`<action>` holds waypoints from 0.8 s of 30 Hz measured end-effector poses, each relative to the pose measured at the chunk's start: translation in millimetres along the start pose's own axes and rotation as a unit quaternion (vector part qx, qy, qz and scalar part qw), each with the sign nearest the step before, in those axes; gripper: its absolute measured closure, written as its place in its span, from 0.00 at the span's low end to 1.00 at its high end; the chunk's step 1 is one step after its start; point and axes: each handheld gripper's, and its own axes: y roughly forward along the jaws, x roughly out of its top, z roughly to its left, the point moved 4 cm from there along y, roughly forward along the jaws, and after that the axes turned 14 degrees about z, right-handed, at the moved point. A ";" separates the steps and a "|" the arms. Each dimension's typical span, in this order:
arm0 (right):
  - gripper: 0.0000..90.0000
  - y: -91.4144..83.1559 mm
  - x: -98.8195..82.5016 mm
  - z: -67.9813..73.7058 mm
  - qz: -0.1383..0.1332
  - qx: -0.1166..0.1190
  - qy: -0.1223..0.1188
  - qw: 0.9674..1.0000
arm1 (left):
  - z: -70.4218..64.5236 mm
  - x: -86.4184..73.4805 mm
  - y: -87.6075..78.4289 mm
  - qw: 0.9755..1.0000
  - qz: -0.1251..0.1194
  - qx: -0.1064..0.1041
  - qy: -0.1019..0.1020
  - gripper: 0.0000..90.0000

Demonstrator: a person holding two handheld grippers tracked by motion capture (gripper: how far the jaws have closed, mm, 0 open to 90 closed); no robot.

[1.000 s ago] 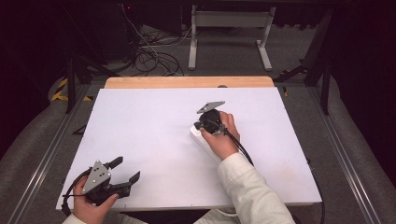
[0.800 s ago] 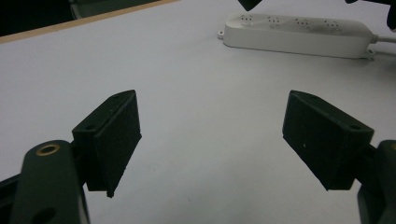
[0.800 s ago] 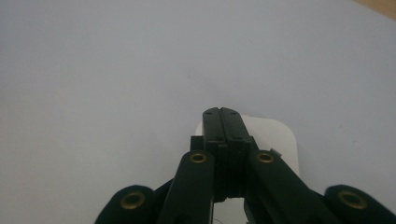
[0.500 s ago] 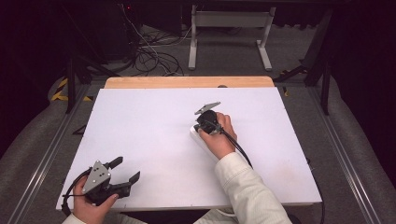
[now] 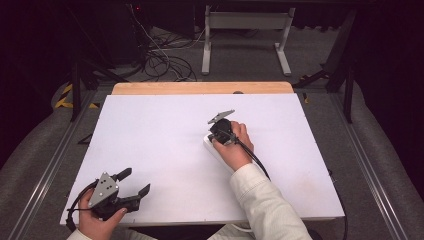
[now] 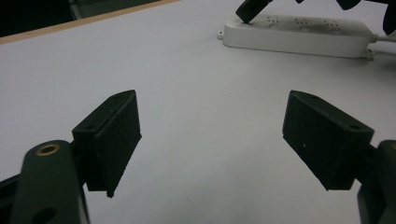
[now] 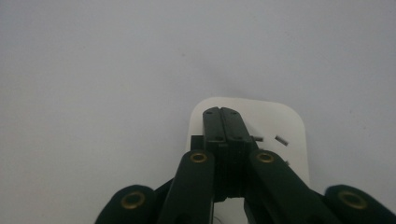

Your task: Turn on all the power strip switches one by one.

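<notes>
A white power strip (image 6: 299, 35) lies near the middle of the white table (image 5: 150, 140), running from its far end toward the near right. The right gripper (image 7: 223, 122) has its jaws pressed together with nothing between them, tips down on the strip's far end beside the socket slots. Pressing off-centre there could tip or skate the light strip sideways. The left gripper (image 6: 210, 140) sits wide open and empty at the near left corner, too far off to steady it.
</notes>
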 end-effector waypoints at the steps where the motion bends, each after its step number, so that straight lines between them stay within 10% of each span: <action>1: 1.00 0.3 0.0 0.0 0.000 0.001 0.000 1.000 | -0.1 0.0 0.0 1.000 0.000 0.000 0.000 0.22; 24: 1.00 2.8 0.7 2.8 0.009 -0.013 -0.012 1.000 | -0.6 -0.1 0.9 1.000 0.001 -0.001 0.000 0.22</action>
